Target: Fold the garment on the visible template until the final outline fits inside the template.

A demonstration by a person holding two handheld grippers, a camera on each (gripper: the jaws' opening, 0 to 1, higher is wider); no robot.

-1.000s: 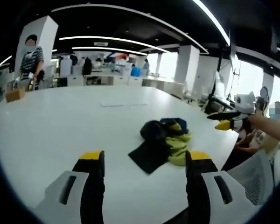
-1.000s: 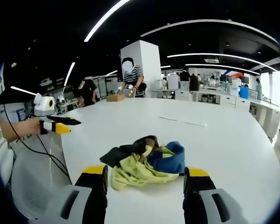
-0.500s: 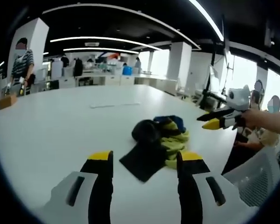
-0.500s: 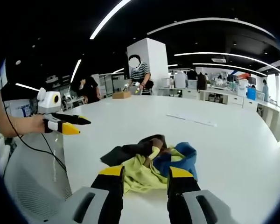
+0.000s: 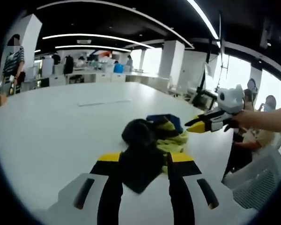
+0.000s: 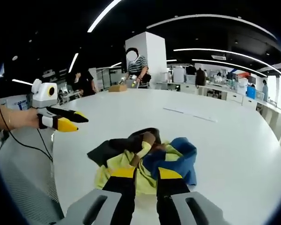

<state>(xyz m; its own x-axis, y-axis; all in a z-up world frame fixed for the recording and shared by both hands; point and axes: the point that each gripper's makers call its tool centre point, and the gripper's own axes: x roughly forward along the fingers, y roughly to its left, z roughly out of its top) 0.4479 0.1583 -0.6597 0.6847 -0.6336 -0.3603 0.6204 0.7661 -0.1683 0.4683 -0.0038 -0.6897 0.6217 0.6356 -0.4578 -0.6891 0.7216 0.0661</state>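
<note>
A crumpled garment (image 5: 154, 136) in black, yellow-green and blue lies in a heap near the edge of a white round table (image 5: 56, 126). My left gripper (image 5: 145, 157) hovers short of it, jaws partly apart, with the black cloth seen between them. Seen from the right gripper view, the left gripper (image 6: 72, 123) is in the air off the table's left edge. My right gripper (image 6: 146, 173) hangs over the garment (image 6: 150, 150) with only a narrow gap between its jaws. From the left gripper view, the right gripper (image 5: 194, 126) floats beside the heap, apart from it. A faint pale outline (image 6: 189, 114) marks the table farther back.
A mesh chair (image 5: 257, 183) stands by the table edge, with a seated person (image 5: 264, 126) behind it. A person in a striped shirt (image 6: 136, 70) stands at the far side near a brown box (image 6: 116, 87). Desks and pillars fill the room behind.
Both grippers' jaws have narrowed step by step, the right one more. Both cameras have come closer to the heap. The garment has not moved.
</note>
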